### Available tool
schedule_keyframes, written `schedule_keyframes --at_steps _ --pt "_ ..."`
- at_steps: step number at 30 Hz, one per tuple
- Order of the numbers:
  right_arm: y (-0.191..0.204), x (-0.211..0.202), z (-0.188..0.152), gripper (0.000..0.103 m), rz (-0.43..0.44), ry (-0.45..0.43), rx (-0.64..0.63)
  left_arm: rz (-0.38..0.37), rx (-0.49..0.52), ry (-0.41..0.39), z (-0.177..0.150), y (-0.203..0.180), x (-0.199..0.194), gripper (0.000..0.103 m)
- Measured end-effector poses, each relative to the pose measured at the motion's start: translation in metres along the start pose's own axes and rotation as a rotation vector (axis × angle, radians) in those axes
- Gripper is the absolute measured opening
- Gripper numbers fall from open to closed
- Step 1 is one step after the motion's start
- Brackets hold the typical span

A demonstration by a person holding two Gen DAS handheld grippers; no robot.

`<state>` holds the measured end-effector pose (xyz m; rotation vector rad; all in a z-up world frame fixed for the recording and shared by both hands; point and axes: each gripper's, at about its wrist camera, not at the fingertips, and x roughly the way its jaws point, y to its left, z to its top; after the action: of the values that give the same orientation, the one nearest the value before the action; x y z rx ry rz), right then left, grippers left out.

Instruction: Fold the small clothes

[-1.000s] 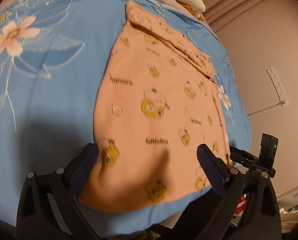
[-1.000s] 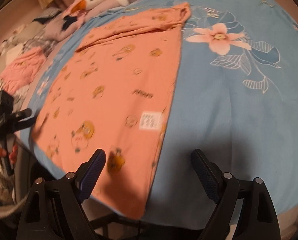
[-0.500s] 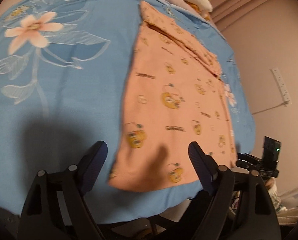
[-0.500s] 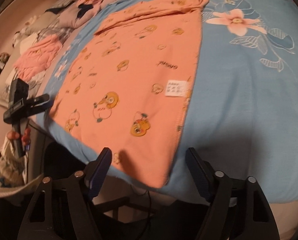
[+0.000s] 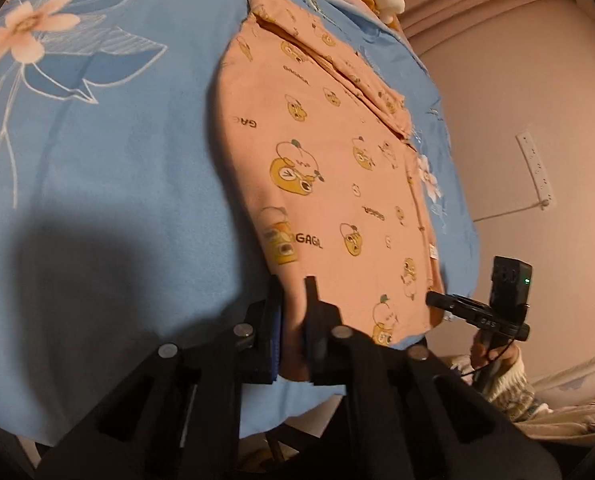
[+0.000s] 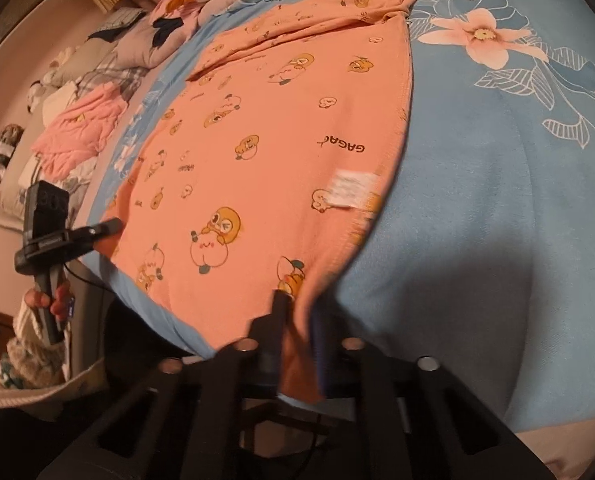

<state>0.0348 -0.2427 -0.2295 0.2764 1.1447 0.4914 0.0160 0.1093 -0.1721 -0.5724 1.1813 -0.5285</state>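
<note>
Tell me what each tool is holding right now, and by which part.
Both grip the orange printed garment at its near hem: the left tool at one near corner, the right tool at the other. The right tool's jaws are closing on the cloth.

Both hand-held grippers, left [image 5: 293,312] and right [image 6: 297,320], have clamped the garment's [image 5: 337,168] near hem.

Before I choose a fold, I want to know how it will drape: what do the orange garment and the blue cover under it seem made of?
The orange garment looks like soft matte cotton knit: stitched hem, printed cartoons, limp where pinched. The blue cover looks like smooth brushed woven fabric with a printed flower, faintly fuzzy. Neither fibre is certain.
</note>
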Motion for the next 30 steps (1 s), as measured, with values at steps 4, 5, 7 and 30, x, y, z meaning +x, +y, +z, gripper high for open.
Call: schedule_keyframes --at_steps 4,5,7,30 --pt "0.001 -0.012 0.003 0.008 0.049 -0.036 0.005 -0.060 -0.009 -0.062 0.004 -0.009 -0.013 0.006" --pt "0.002 -0.016 0.005 0.007 0.071 -0.051 0.001 -0.086 -0.004 -0.081 0.008 -0.013 -0.017 0.006" --pt "0.007 -0.027 0.012 0.007 0.112 -0.093 -0.007 -0.118 0.021 -0.113 0.016 -0.024 -0.026 0.006" --pt "0.012 -0.088 0.197 0.007 0.208 -0.485 -0.023 -0.135 0.126 -0.381 0.219 -0.071 -0.049 0.007"
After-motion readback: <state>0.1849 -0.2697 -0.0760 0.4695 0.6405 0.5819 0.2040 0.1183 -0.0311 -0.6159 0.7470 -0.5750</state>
